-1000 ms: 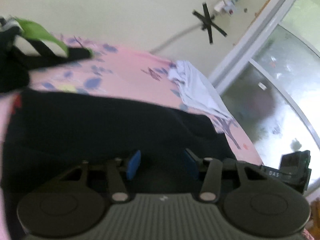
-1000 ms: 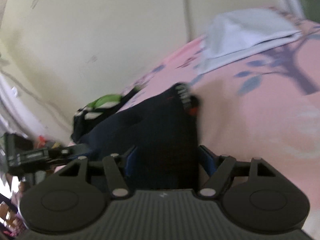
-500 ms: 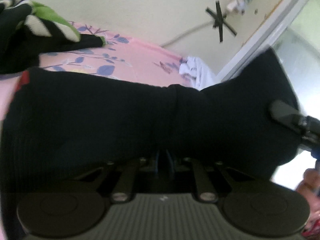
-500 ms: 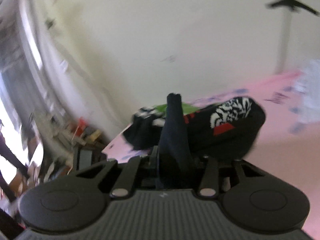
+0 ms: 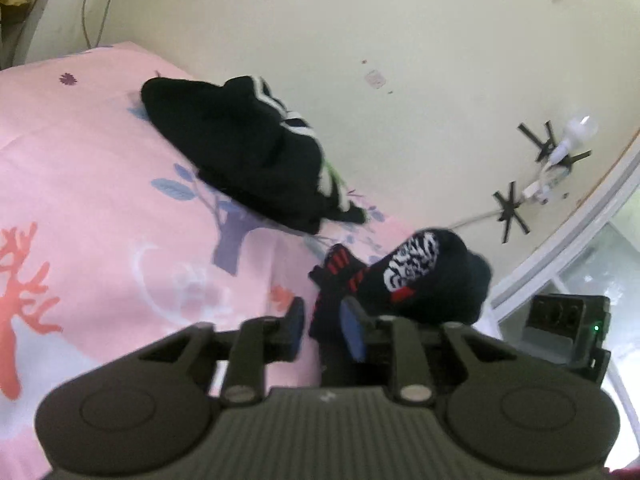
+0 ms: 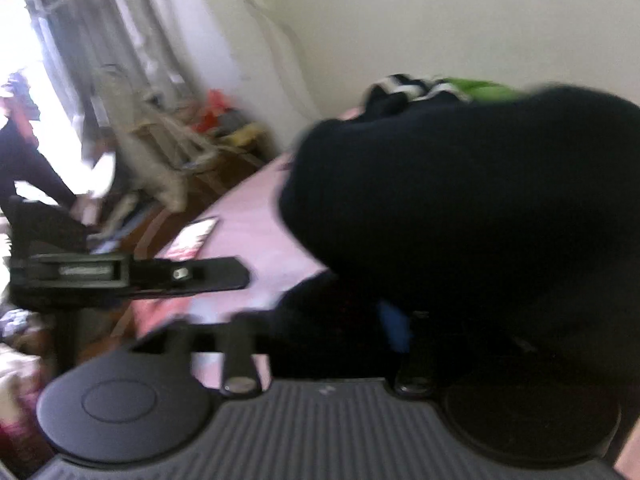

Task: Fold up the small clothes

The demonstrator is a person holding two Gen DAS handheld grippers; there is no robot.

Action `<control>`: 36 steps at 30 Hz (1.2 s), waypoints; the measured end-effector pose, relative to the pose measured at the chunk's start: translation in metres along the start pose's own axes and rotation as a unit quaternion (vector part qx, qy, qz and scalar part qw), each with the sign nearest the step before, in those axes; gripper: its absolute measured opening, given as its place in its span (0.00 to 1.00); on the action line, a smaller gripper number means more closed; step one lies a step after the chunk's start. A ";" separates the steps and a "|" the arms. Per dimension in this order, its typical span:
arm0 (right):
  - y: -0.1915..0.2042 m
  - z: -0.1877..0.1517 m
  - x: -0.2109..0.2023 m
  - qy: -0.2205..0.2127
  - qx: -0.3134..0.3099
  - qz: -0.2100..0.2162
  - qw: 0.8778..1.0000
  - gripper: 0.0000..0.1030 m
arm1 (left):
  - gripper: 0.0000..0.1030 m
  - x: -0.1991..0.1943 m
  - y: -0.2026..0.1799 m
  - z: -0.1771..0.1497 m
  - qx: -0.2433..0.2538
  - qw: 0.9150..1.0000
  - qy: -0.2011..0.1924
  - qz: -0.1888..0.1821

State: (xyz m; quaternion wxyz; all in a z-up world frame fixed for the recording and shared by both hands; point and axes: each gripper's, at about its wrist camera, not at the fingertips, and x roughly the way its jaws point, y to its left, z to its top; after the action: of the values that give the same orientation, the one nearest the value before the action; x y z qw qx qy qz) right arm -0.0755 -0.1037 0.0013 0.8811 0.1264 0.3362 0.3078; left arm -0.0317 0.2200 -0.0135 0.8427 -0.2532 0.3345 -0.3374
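Note:
A dark garment (image 5: 424, 280) with red stripes and a zebra patch lies bunched on the pink bedsheet (image 5: 100, 200), just in front of my left gripper (image 5: 324, 326). Its jaws are opening, and the red-striped edge still runs down between the blue pads, with a gap at the left pad. In the blurred right wrist view the same dark cloth (image 6: 460, 220) fills the right half and drapes over my right gripper (image 6: 324, 324). Those jaws are opening wide, and only one blue pad (image 6: 394, 328) shows. The left gripper's body (image 6: 120, 276) crosses that view's left side.
A pile of black clothes (image 5: 248, 152) with white and green stripes sits farther back by the wall. Taped cables and a bulb (image 5: 576, 128) hang on the wall. Off the bed's left edge are floor clutter and a person (image 6: 24, 160). A flat red-and-white item (image 6: 192, 238) lies near that edge.
Both grippers have swung left toward the clothes pile. The dark garment, stretched out a second ago and pinched half a second ago, now lies bunched, and both pairs of jaws have widened.

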 end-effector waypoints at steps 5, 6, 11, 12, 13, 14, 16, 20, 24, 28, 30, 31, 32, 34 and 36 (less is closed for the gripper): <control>0.004 0.002 -0.020 0.019 -0.027 0.027 0.999 0.79 | 0.37 0.009 -0.022 -0.006 0.028 0.999 0.004 -0.032; 0.002 0.003 -0.023 0.021 -0.026 0.030 0.999 0.78 | 0.38 0.013 -0.027 -0.008 0.032 0.999 0.008 -0.038; 0.002 0.009 -0.033 0.023 -0.031 0.041 0.998 0.76 | 0.44 0.022 -0.044 -0.017 0.044 0.998 0.013 -0.052; 0.003 0.010 -0.041 0.021 -0.040 0.046 0.998 0.76 | 0.44 0.022 -0.047 -0.016 0.046 0.997 0.013 -0.053; 0.005 0.009 -0.049 0.018 -0.047 0.050 0.997 0.76 | 0.44 0.022 -0.050 -0.016 0.050 0.997 0.012 -0.052; 0.007 0.010 -0.059 0.012 -0.056 0.053 0.997 0.75 | 0.44 0.020 -0.053 -0.015 0.055 0.997 0.009 -0.050; 0.008 0.010 -0.084 -0.008 -0.075 0.052 0.996 0.74 | 0.45 0.015 -0.059 -0.014 0.064 0.997 0.004 -0.048; 0.001 0.019 -0.131 -0.079 -0.084 0.025 0.993 0.66 | 0.52 0.012 -0.077 -0.017 0.102 0.994 -0.004 -0.040; -0.014 0.031 -0.140 -0.112 -0.065 -0.009 0.992 0.45 | 0.54 0.022 -0.100 -0.029 0.157 0.987 -0.001 -0.038; -0.023 0.039 -0.116 -0.094 -0.062 -0.011 0.994 0.44 | 0.54 0.029 -0.121 -0.040 0.204 0.978 -0.008 -0.048; -0.028 0.044 -0.100 -0.084 -0.067 -0.010 0.994 0.44 | 0.52 0.034 -0.126 -0.043 0.216 0.975 -0.003 -0.056; -0.030 0.047 -0.091 -0.080 -0.066 -0.006 0.995 0.44 | 0.50 0.037 -0.126 -0.044 0.219 0.974 0.001 -0.055; -0.032 0.051 -0.082 -0.074 -0.065 -0.008 0.995 0.43 | 0.49 0.042 -0.125 -0.045 0.222 0.974 0.008 -0.043; -0.041 0.060 -0.054 -0.049 -0.057 -0.025 0.997 0.42 | 0.36 0.052 -0.119 -0.046 0.217 0.976 0.026 -0.008; -0.051 0.069 -0.027 -0.027 -0.056 -0.056 0.996 0.42 | 0.35 0.062 -0.104 -0.046 0.196 0.979 0.048 0.041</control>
State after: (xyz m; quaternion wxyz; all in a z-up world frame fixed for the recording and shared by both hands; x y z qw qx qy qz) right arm -0.0212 -0.1615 0.0445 0.9112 0.0658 0.3014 0.2731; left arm -0.0731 0.0977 0.0004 0.8721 -0.0531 0.3121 -0.3730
